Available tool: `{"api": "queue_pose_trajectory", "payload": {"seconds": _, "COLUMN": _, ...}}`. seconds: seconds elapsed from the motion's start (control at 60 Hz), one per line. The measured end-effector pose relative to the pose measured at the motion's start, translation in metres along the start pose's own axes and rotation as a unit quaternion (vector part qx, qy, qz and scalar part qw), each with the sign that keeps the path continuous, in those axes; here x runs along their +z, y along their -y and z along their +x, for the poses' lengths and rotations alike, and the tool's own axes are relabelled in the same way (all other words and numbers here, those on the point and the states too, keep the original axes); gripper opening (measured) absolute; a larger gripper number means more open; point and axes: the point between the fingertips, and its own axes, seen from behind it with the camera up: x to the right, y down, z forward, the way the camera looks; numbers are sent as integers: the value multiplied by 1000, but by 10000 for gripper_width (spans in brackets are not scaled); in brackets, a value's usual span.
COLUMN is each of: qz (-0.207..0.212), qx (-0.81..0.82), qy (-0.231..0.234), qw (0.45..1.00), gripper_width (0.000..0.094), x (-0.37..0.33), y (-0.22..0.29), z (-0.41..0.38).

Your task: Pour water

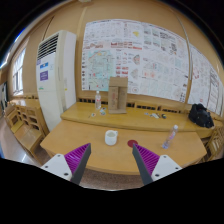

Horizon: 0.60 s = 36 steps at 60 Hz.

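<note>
A white cup (111, 137) stood on the near wooden table (90, 143), just ahead of the gripper (110, 160) and roughly centred between its two fingers, but beyond their tips and apart from them. A little to its right lay a small red object (131, 143), too small to make out. Further right on the same table, a clear plastic bottle (169, 136) stood tilted in the wide view, well apart from the cup.

The claw was released: its fingers were spread wide with nothing between them, the magenta pads (76, 157) facing inward over the near edge of the table.

Beyond this table a second wooden surface (140, 114) ran along the far wall, carrying a brown cardboard box (118, 96), a clear bottle (98, 102) to the left of it, and a black bag (200, 116) at the far right. Large posters (135, 50) covered the wall behind. A tall white air conditioner (52, 68) stood at the far left, and wooden chairs (26, 122) sat near it.
</note>
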Motion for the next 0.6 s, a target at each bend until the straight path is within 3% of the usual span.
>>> {"api": "queue_pose_trajectory", "payload": {"seconds": 0.317, "qz": -39, "qx": 16, "qy": -29, "qw": 999, "gripper_width": 853, "x": 44, "y": -78, "z": 88}}
{"api": "queue_pose_trajectory", "payload": {"seconds": 0.6, "qz": -64, "qx": 2, "qy": -92, "qw": 994, "gripper_width": 854, "x": 142, "y": -186, "z": 268}}
